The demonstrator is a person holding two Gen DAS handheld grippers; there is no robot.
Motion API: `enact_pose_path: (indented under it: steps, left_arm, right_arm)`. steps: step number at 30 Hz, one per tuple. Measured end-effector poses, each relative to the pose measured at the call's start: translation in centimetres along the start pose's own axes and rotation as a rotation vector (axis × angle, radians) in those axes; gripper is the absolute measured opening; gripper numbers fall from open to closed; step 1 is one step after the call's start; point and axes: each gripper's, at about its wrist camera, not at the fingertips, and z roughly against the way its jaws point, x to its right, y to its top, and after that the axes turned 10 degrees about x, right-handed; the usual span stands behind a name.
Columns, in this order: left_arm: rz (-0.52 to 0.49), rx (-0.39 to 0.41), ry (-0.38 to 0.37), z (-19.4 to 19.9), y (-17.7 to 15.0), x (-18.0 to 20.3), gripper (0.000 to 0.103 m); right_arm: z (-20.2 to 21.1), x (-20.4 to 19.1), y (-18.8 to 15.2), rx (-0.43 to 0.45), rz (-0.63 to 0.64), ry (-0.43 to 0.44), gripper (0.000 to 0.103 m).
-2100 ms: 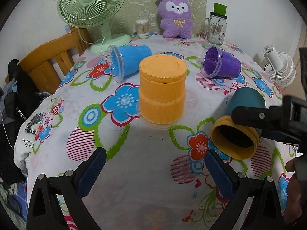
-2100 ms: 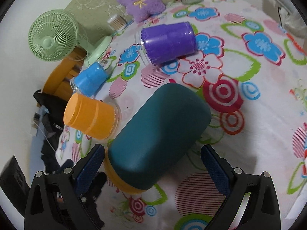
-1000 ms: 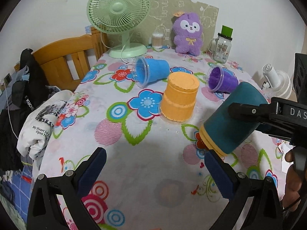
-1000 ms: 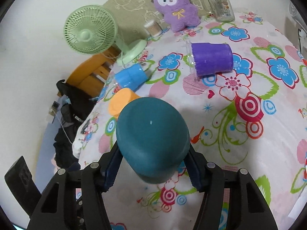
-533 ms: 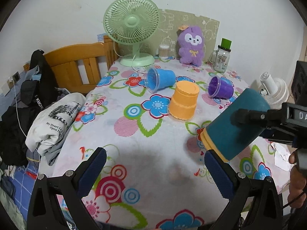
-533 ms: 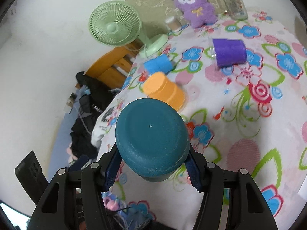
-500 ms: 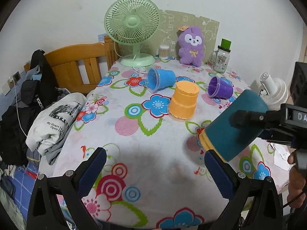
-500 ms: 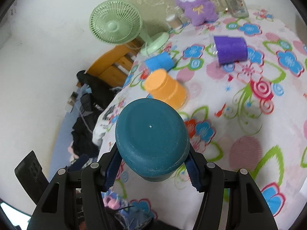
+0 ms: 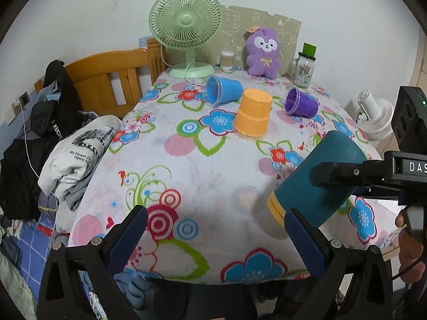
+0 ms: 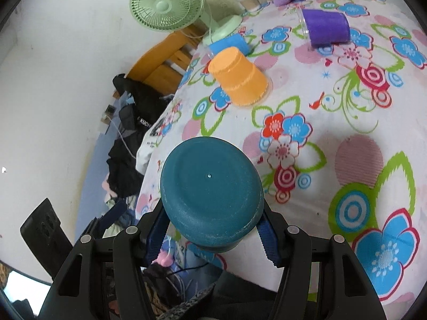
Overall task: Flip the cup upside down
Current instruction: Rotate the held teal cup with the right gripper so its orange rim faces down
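My right gripper (image 10: 212,236) is shut on a teal cup with a yellow rim (image 10: 210,192) and holds it in the air above the near part of the flowered table (image 10: 373,112). In the right wrist view I see the cup's flat bottom facing me. In the left wrist view the teal cup (image 9: 317,184) is tilted, rim down and to the left, with the right gripper (image 9: 347,176) clamped across it. My left gripper (image 9: 213,229) is open and empty at the table's near edge.
An orange cup (image 9: 253,116) stands upside down mid-table. A blue cup (image 9: 222,93) and a purple cup (image 9: 301,102) lie on their sides behind it. A green fan (image 9: 186,29), a plush toy (image 9: 263,52) and a jar (image 9: 304,66) stand at the back. Clothes (image 9: 77,149) lie left.
My right gripper closed on the teal cup, lifted it off the table and tipped its rim downward. My left gripper pulled back toward the table's near edge.
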Motion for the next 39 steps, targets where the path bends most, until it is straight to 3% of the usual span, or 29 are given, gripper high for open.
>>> enact_pose_path:
  steps: [7,10,13,19,34,39]
  left_arm:
    - [0.006,-0.007,-0.009,0.2,-0.5,0.2,0.103]
    - [0.001,-0.006,-0.008,0.2,-0.5,0.3,0.103]
    - [0.005,-0.008,-0.003,0.2,-0.6,0.3,0.103]
    - [0.021,-0.014,0.006,-0.2,-0.5,0.0,0.103]
    - [-0.025,-0.005,-0.013,-0.9,0.8,1.7,0.103]
    - [-0.053,-0.02,-0.044,-1.8,1.3,3.2,0.103]
  right_arm:
    - [-2.2,2.1,-0.3,-0.135,-0.066,0.086,0.064]
    - [-2.7,2.8,0.3,-0.116,-0.083,0.078,0.067]
    - [-2.7,2.5,1.0,-0.088,-0.027,-0.029,0.073]
    - [-2.9,2.5,1.5,-0.067,0.017,-0.091,0.079]
    - [-1.2,2.9,1.9,-0.037,0.005,-0.09,0.079]
    - [0.0,3.2,1.4,-0.018,0.033,-0.153,0.079]
